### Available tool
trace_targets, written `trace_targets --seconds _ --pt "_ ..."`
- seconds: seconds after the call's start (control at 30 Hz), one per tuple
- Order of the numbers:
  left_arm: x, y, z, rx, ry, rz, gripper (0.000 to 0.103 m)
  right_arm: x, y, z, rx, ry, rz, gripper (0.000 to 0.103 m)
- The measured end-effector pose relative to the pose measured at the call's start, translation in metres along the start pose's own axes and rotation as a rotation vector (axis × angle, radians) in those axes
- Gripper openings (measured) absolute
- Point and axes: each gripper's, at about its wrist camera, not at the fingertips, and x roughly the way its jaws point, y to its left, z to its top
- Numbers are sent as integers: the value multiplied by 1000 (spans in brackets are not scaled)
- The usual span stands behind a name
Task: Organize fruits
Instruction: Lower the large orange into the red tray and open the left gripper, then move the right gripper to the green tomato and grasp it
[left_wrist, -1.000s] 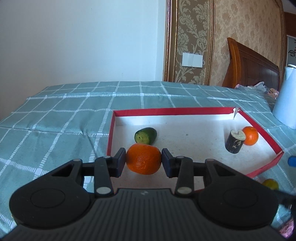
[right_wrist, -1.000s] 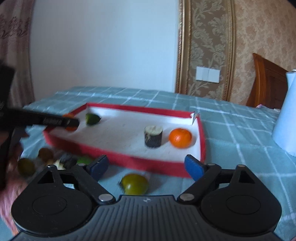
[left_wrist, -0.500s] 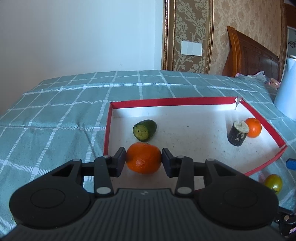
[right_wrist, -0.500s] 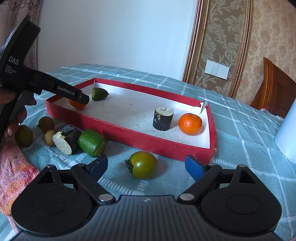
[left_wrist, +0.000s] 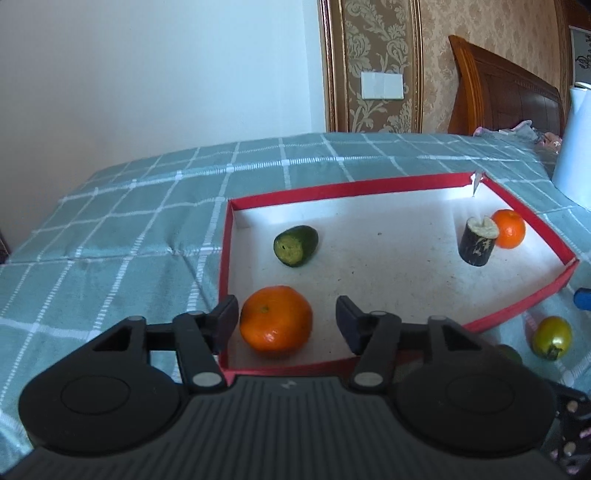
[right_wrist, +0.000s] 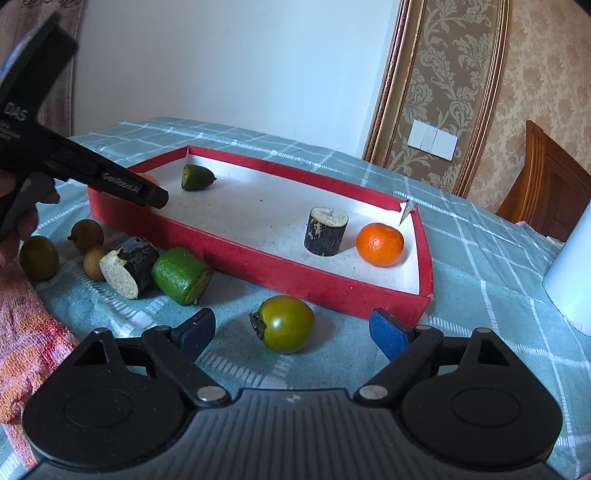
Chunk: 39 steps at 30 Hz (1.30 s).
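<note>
A large orange (left_wrist: 275, 323) rests on the white floor of the red-walled tray (left_wrist: 332, 190) in its near left corner. My left gripper (left_wrist: 286, 319) stands around it with its jaws opening; the pads are clear of the fruit on both sides. The tray also holds a green cucumber piece (left_wrist: 295, 245), a dark cut stem piece (left_wrist: 476, 240) and a small orange (left_wrist: 509, 228). My right gripper (right_wrist: 291, 330) is open just above the cloth, with a green persimmon (right_wrist: 286, 323) lying between its blue pads.
Outside the tray's near wall (right_wrist: 258, 258) lie a green cut piece (right_wrist: 181, 275), a dark cut log (right_wrist: 127, 267) and several small brownish-green fruits (right_wrist: 86, 234). A white roll (right_wrist: 572, 273) stands at the right. A pink towel (right_wrist: 26, 332) lies at the left.
My left gripper's jaws have parted and let go of the large orange, which now sits on the tray floor. The right wrist view has shifted to look down more over the persimmon.
</note>
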Motion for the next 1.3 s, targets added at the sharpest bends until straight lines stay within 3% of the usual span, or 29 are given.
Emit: trace_targets --seconds 0.03,0.1,0.23,0.33,0.6,0.93,1.07,1.3 --pt "-6 0 0 -3 -10 -7 63 0 -1 0 2 1 1 91" --pt "-22 -1 -2 -9 -44 0 82 1 -2 0 5 3 2 91" --pt "-63 -8 -20 59 -146 55 84 1 -3 0 12 4 3 91" --pt "-92 -8 -42 70 -176 56 89 2 -4 0 14 5 4 91" --pt "-112 -2 -83 -42 -100 -20 91 2 -3 0 9 3 1 91" --pt "-89 1 -95 -68 -14 -45 92 -2 -8 -1 33 -20 7 91" --pt "-86 2 -95 -75 13 -32 102 -1 -11 -1 51 -21 7 91" --pt "-86 3 -98 -80 8 -26 103 4 -19 1 100 0 16 91"
